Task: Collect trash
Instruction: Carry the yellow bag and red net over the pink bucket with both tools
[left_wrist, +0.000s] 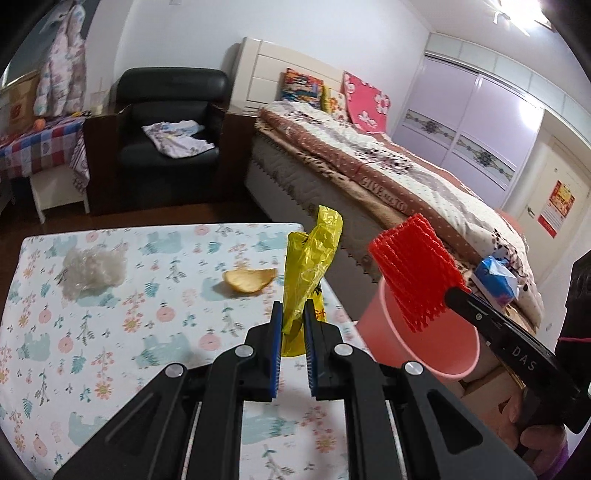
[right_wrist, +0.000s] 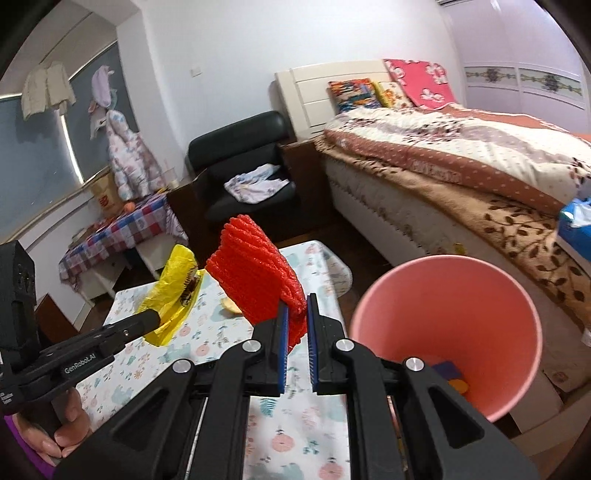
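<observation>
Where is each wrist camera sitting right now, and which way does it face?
Left wrist: rides the left gripper, shut on the yellow plastic bag; faces over the floral table toward armchair and bed; right gripper and a hand show at right.
Right wrist: rides the right gripper, shut on the red foam net; faces the pink bin and bed; left gripper and its hand show at left.
Shared: bag, net, bin, table, fruit peel, bed.
</observation>
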